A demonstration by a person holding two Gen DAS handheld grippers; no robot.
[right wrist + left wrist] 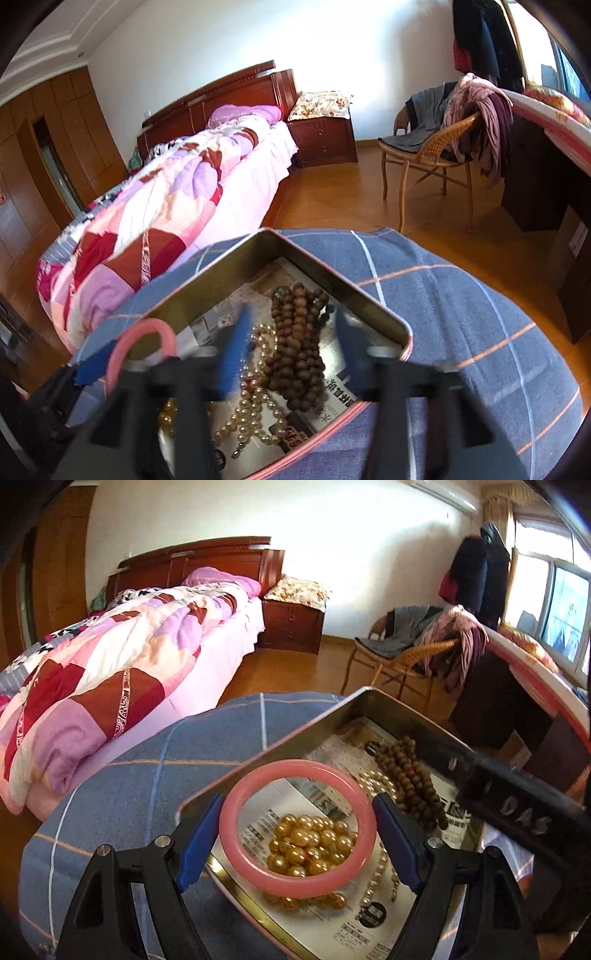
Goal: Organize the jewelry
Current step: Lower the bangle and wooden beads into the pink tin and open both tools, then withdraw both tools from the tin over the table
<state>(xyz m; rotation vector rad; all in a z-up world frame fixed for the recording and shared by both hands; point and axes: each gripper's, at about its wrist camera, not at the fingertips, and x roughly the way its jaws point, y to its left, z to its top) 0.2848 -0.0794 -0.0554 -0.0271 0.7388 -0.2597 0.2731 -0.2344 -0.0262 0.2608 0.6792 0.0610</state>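
My left gripper (299,808) is shut on a pink bangle (295,768), its blue pads pressing both sides of the ring. It holds the bangle just above an open metal tin (295,731) lined with printed paper. Seen through the ring, gold pearls (314,845) lie in the tin, with white pearls (376,781) and brown wooden beads (410,775) beside them. My right gripper (293,321) stands open and blurred over the brown beads (299,354), which rest in the tin (369,295) untouched by its pads. The white pearls (255,413) lie next to them. The bangle (147,326) shows at the left.
The tin sits on a round table under a blue checked cloth (461,332). A bed with a patchwork quilt (129,664) stands to the left. A wicker chair (424,147) draped with clothes and a dark desk (535,184) stand at the right across wooden floor.
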